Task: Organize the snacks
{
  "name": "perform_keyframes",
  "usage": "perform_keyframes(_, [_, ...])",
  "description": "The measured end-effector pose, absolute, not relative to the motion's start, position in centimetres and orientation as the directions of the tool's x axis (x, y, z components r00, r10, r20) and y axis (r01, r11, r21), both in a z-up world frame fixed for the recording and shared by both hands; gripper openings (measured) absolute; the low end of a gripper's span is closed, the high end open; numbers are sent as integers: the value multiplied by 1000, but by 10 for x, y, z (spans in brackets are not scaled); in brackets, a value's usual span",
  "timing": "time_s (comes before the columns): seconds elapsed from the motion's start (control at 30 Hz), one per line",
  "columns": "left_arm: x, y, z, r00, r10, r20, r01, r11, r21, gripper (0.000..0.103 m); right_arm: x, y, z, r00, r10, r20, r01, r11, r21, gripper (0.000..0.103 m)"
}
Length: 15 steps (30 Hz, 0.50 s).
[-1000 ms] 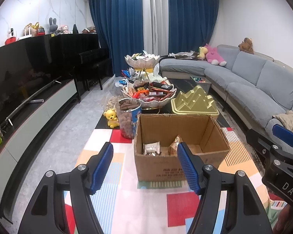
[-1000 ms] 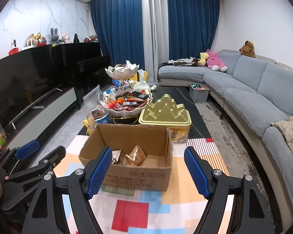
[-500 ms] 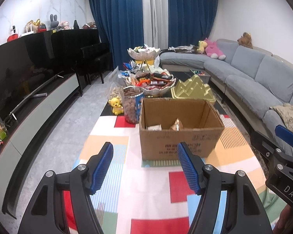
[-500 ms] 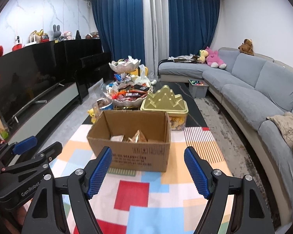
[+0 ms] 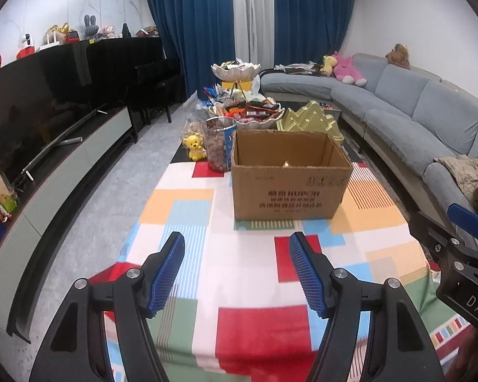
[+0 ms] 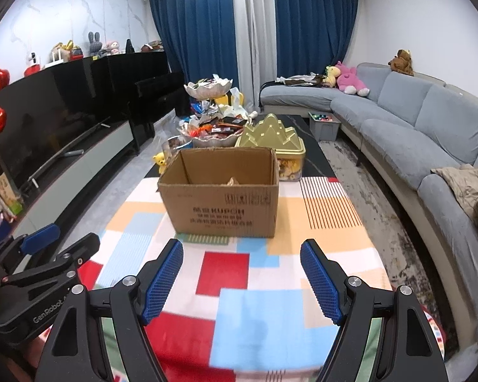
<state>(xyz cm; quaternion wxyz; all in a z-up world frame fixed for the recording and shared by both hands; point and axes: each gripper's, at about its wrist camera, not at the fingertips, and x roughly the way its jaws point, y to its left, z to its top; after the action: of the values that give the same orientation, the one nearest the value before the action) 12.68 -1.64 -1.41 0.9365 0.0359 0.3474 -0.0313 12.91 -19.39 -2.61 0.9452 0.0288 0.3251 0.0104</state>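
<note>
An open cardboard box stands on the table's coloured patchwork cloth; only the tip of one snack packet shows over its rim. Behind it a two-tier bowl stand is heaped with wrapped snacks. My left gripper and my right gripper hang open and empty over the cloth, well short of the box. Each gripper shows at the edge of the other's view.
A gold mountain-shaped tin, a clear jar of nuts and a yellow bear toy stand behind the box. A grey sofa runs along the right, a dark TV unit along the left.
Both grippers have drawn back from the box toward the table's near end. The box now looks smaller and farther off, with its contents mostly hidden behind the front wall. Jaws unchanged.
</note>
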Motion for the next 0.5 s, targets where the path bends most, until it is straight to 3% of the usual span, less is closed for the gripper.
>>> perform_keyframes(0.17, [105, -16, -15, 752, -42, -658, 77, 997, 24, 70, 108, -195, -25, 783, 41, -621, 1, 998, 68, 77])
perform_keyframes(0.27, [92, -17, -17, 749, -40, -661, 74, 997, 23, 73, 95, -196, -24, 782, 38, -622, 4, 998, 66, 85])
perform_keyframes(0.5, [71, -12, -18, 747, -32, -664, 53, 999, 13, 80, 73, -198, -27, 761, 42, -647, 12, 997, 78, 86])
